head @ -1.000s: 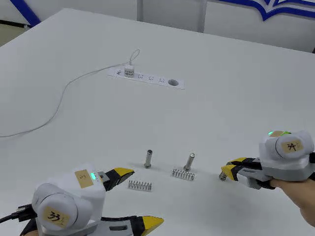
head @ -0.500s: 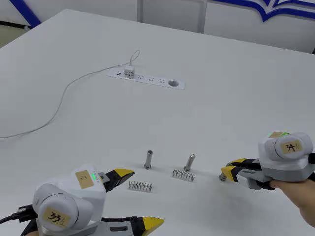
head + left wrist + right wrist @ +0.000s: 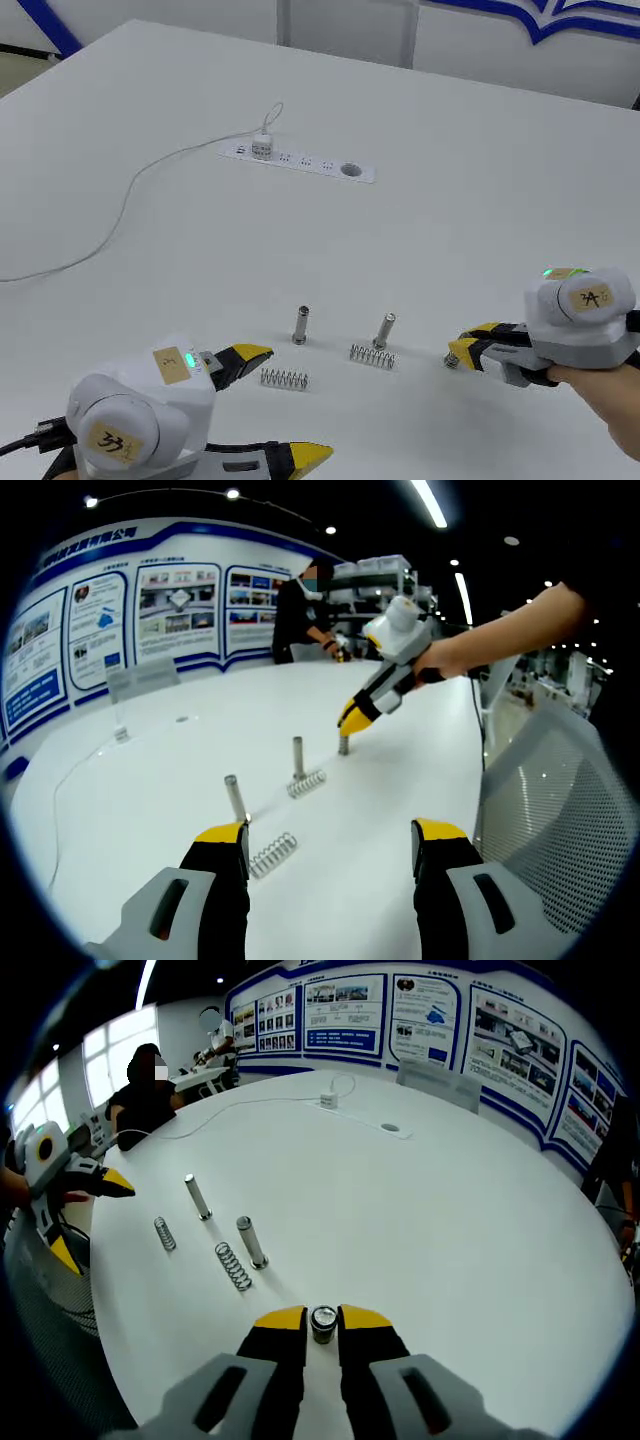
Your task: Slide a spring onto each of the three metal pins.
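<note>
The left hand-held gripper (image 3: 330, 842) hangs empty, jaws apart, near a loose spring (image 3: 272, 852). The right hand-held gripper (image 3: 322, 1314) is pinched on one upright metal pin (image 3: 322, 1326). A skewed squeeze could topple that pin, and a nudged spring could roll away across the smooth white table (image 3: 450, 200). Farther off lie a power strip (image 3: 297, 160) and its cable (image 3: 130, 190), with a poster wall (image 3: 350, 1010) behind.

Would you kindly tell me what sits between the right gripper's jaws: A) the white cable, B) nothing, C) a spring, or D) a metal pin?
D: in the right gripper view, the right gripper has its jaws closed on the round top of a metal pin, while the nearer spring lies loose beside a free pin.
</note>
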Demonstrator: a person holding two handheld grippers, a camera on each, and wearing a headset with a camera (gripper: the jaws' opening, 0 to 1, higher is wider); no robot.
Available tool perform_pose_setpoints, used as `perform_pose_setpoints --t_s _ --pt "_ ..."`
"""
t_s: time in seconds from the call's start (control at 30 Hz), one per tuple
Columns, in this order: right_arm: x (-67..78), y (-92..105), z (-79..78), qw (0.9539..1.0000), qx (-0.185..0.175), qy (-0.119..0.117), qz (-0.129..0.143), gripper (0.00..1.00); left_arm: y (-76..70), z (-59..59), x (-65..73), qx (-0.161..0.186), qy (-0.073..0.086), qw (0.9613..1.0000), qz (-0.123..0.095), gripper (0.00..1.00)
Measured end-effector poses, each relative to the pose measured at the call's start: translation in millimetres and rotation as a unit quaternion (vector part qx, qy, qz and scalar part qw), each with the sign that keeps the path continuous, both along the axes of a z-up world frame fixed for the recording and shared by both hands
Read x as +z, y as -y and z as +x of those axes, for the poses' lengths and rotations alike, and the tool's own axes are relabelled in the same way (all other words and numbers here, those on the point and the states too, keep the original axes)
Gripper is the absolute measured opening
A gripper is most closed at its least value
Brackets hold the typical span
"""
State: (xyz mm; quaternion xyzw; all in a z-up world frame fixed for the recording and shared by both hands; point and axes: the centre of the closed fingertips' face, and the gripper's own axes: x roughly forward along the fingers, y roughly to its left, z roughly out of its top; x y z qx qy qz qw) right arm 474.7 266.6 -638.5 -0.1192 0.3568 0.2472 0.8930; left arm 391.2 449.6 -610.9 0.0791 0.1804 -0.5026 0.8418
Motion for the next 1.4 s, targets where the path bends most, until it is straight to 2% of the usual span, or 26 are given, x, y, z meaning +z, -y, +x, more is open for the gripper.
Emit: perform_pose_setpoints --t_s 0.13,0.23,0.3,0.37,0.53,0.67,0.87,1.0,1.17,1.4 --pt "14.4 -1.6 4.1 0.9997 -0.001 0.024 0.005 0.16 0.7 -0.7 -0.2 -0.002 0.000 1.0000 0.001 0.68" --pt "29.5 -6.4 9.1 0.9986 0.001 0.053 0.009 0.16 1.4 -1.3 -0.1 -0.004 0.000 1.0000 0.001 0.68" --pt "35.5 -19.5 7.8 0.9978 0.023 0.059 0.020 0.16 1.4 -1.4 0.0 -0.004 0.000 1.0000 0.001 0.68" --pt "35.7 -32.7 4.9 0.9969 0.050 0.058 0.019 0.16 1.3 -1.3 0.1 -0.004 0.001 1.0000 0.001 0.68" --pt "18.6 -65.6 -9.5 0.9923 0.119 0.029 0.015 0.16 0.7 -0.7 0.8 -0.002 0.001 1.0000 0.000 0.68" --pt "0.8 -78.7 -16.5 0.9866 0.162 0.009 -0.016 0.16 -0.1 -0.1 0.8 0.000 0.000 1.0000 0.000 0.67" --pt "-12.2 -85.9 -15.1 0.9834 0.179 -0.004 -0.027 0.17 -0.6 0.2 0.0 0.001 -0.001 1.0000 0.001 0.67" --pt "-21.4 -86.2 -13.3 0.9797 0.195 -0.016 -0.044 0.17 -0.3 0.2 -0.2 0.001 -0.001 1.0000 0.001 0.67" --pt "-29.5 -87.4 -8.1 0.9783 0.199 -0.027 -0.049 0.17 -0.2 0.3 -0.9 0.000 -0.003 1.0000 0.003 0.67" --pt "-35.6 -90.8 -8.6 0.9772 0.203 -0.042 -0.044 0.16 -0.3 -0.1 -1.7 0.000 -0.005 1.0000 0.003 0.67"
